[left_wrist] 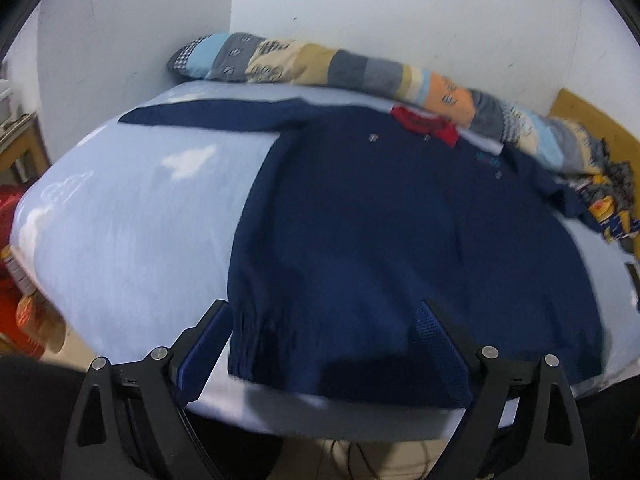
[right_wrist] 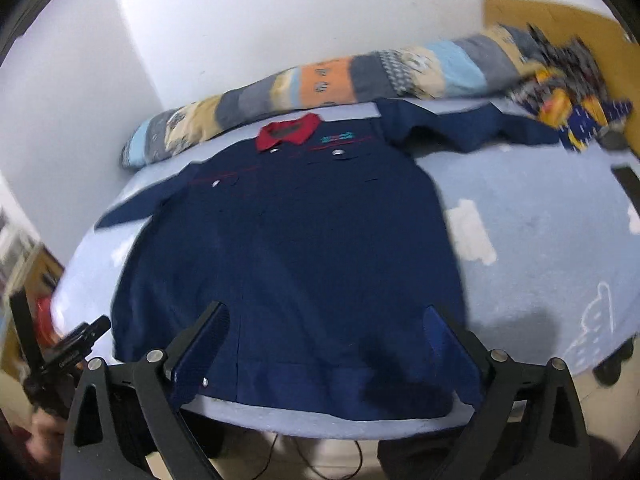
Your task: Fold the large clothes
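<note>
A navy jacket [left_wrist: 384,216] [right_wrist: 296,248] with a red collar [left_wrist: 426,124] [right_wrist: 288,132] lies spread flat, front up, on a light blue bed [left_wrist: 132,232] [right_wrist: 540,248], with both sleeves stretched outward. My left gripper [left_wrist: 326,312] hovers open above the jacket's lower left hem, nothing between its fingers. My right gripper [right_wrist: 324,316] hangs open over the middle of the hem near the bed's front edge. In the right wrist view the left gripper's tool [right_wrist: 68,352] shows at the lower left, held by a hand [right_wrist: 42,436].
A rolled patchwork quilt [left_wrist: 340,68] [right_wrist: 320,80] lies along the wall behind the jacket. A patterned cloth heap [left_wrist: 608,200] [right_wrist: 568,100] sits at the far right by a wooden headboard [right_wrist: 560,16]. Red items [left_wrist: 8,296] stand on the floor left of the bed.
</note>
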{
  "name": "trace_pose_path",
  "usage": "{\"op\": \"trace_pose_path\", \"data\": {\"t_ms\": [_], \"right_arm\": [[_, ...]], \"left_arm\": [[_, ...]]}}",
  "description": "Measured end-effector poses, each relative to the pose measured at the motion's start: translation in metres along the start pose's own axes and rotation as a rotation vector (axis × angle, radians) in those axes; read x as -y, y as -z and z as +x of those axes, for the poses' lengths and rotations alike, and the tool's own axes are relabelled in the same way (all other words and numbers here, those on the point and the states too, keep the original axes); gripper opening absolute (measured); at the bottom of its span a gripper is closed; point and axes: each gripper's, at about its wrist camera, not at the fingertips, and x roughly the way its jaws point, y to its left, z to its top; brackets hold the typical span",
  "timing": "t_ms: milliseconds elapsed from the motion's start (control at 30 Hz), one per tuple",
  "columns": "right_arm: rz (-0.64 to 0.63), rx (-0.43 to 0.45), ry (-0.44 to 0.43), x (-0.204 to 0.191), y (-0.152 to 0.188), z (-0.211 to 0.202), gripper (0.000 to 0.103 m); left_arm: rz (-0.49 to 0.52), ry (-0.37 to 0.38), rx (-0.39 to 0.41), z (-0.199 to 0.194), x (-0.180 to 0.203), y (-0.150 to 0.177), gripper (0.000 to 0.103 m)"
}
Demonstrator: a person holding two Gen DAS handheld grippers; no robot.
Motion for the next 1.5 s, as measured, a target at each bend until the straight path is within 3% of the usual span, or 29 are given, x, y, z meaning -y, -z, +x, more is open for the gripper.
{"op": "trace_pose_path", "data": {"t_ms": [67,233,400,600,800,967,1100,1200,1267,1400,1500], "right_arm": [[-0.026,-0.005,0.028,-0.013,0.015,0.011,0.098],[-0.069,-0.06,-0.003,-0.036,0.029,0.03,0.098],[-0.079,-0.094,-0.001,-0.04,0.035,0.038,0.1],[-0.045,-0.168,0.003,-0.04,0.04,0.055,0.1],[-0.069,-0.25,0.051,-0.043,0.049,0.071,0.1],[-0.023,-0.339,0.007,-0.039,0.059,0.087,0.1],[-0.033,-0.412,-0.043,-0.049,0.069,0.099,0.099],[-0.055,-0.465,-0.118,-0.06,0.077,0.104,0.099],[-0.075,-0.452,-0.171,-0.068,0.076,0.098,0.098],[-0.081,-0.329,-0.199,-0.071,0.059,0.072,0.099],[-0.034,-0.311,-0.2,-0.059,0.054,0.067,0.099]], "left_arm": [[0.023,-0.035,-0.037,0.006,0.01,0.006,0.093],[0.048,-0.063,-0.032,0.018,0.042,-0.001,0.093],[0.042,-0.051,-0.05,0.02,0.042,0.0,0.093],[0.028,-0.039,-0.069,0.05,0.029,-0.012,0.093],[0.021,-0.044,-0.079,0.061,0.03,-0.011,0.093],[0.025,-0.092,-0.122,0.069,0.023,-0.012,0.093],[0.014,-0.183,-0.184,0.08,0.013,-0.011,0.093],[-0.019,-0.179,-0.204,0.081,0.007,-0.012,0.092],[-0.024,-0.148,-0.169,0.073,0.009,-0.016,0.092],[0.03,-0.099,-0.08,0.057,0.024,-0.019,0.092],[0.088,-0.079,-0.042,0.048,0.039,-0.019,0.093]]}}
